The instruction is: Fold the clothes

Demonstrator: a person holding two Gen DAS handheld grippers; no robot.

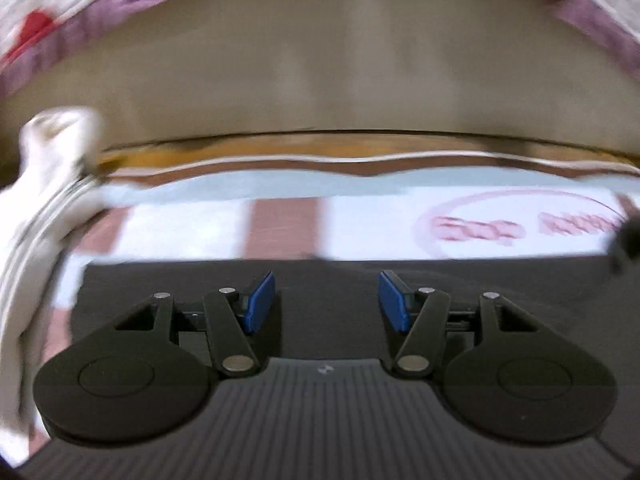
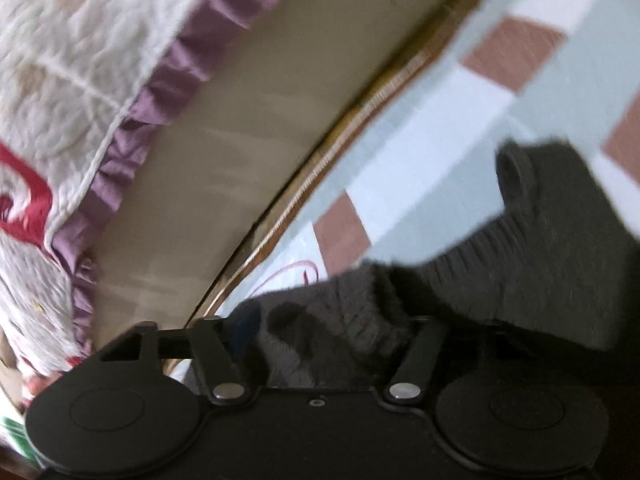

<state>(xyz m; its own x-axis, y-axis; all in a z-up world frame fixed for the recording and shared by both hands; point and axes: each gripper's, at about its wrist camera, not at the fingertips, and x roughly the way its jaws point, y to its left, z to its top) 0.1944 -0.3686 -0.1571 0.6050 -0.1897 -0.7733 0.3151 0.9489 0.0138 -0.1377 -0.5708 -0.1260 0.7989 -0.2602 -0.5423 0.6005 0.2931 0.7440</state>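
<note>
Left wrist view: the left gripper point(image 1: 327, 300) is hanging half open and empty over the dark sweater point(image 1: 320, 276), which is lying on the checked sheet point(image 1: 280, 220).

Right wrist view: the right gripper point(image 2: 320, 332) is tilting downward, apparently pinching a sweater fold point(image 2: 340, 328). A shallow bite is risking the knit slipping free, spoiling the fold.
</note>
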